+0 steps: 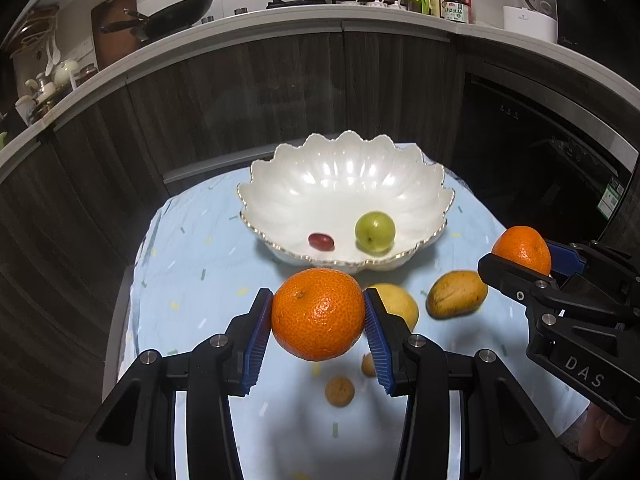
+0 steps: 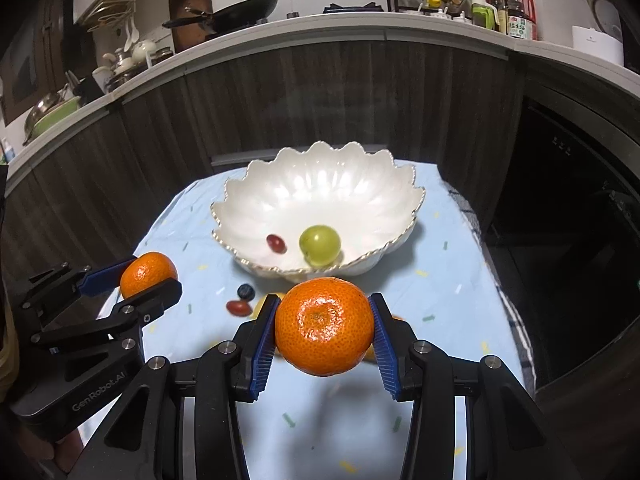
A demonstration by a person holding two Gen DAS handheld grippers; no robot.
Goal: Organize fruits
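Pale blue cloth point(image 1: 192, 280) over the table. White scalloped bowl point(image 1: 280, 196) at its middle, holding a green fruit point(image 1: 375, 232) and a red grape point(image 1: 321, 241). Left gripper point(image 1: 319, 312) clamped on an orange point(image 1: 318, 314), lifted clear of the cloth just short of the bowl. Right gripper point(image 2: 325, 324) likewise closed on a second orange point(image 2: 324, 326), held up beside the first. On the cloth: two yellow-brown mangoes point(image 1: 456, 294), two small brown fruits point(image 1: 339, 391), a blueberry point(image 2: 245, 291), another red grape point(image 2: 238, 307).
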